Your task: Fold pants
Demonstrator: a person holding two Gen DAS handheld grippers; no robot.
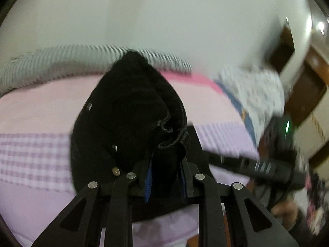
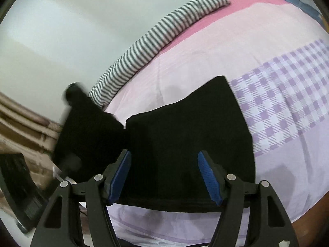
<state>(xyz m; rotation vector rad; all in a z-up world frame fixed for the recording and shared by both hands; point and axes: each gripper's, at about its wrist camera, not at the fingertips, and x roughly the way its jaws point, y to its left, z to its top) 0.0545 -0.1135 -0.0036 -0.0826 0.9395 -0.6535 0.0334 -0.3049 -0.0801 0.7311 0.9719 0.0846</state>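
Black denim fills the narrow gap between the blue pads of the left gripper [image 1: 165,177]: its two fingers are clamped on a bunched part of the pants [image 1: 131,113], which rise from the pads as a dark hump with small metal rivets and a brass-coloured button on the near left side and a frayed seam edge curling just above the right pad. The lifted fabric hides most of what lies directly ahead of that gripper.

In the right wrist view, the right gripper [image 2: 164,175] has its ribbed blue pads spread wide. The pants [image 2: 185,135] lie flat on the bed under and ahead of the pads, and the cloth spans the whole gap and passes beyond both fingertips; neither pad can be seen pressing on it, so this gripper grasps nothing. The near hem of the pants runs just in front of the gripper's linkage, and the far corner points toward the checked part of the cover. To the left a blurred black shape [image 2: 82,127] stands at the edge of the bed; what it is cannot be told.

The bedsheet [image 2: 205,65] is pale pink, with a lilac checked band [image 2: 287,94] to the right and a brighter pink strip along the far side. A grey-and-white striped bolster [image 2: 164,33] lies along the far edge against the pale wall [image 2: 72,30]. In the left wrist view a white patterned cloth [image 1: 257,90] lies at the right end of the bed, and the other gripper's black body, with a green light, shows blurred below it.
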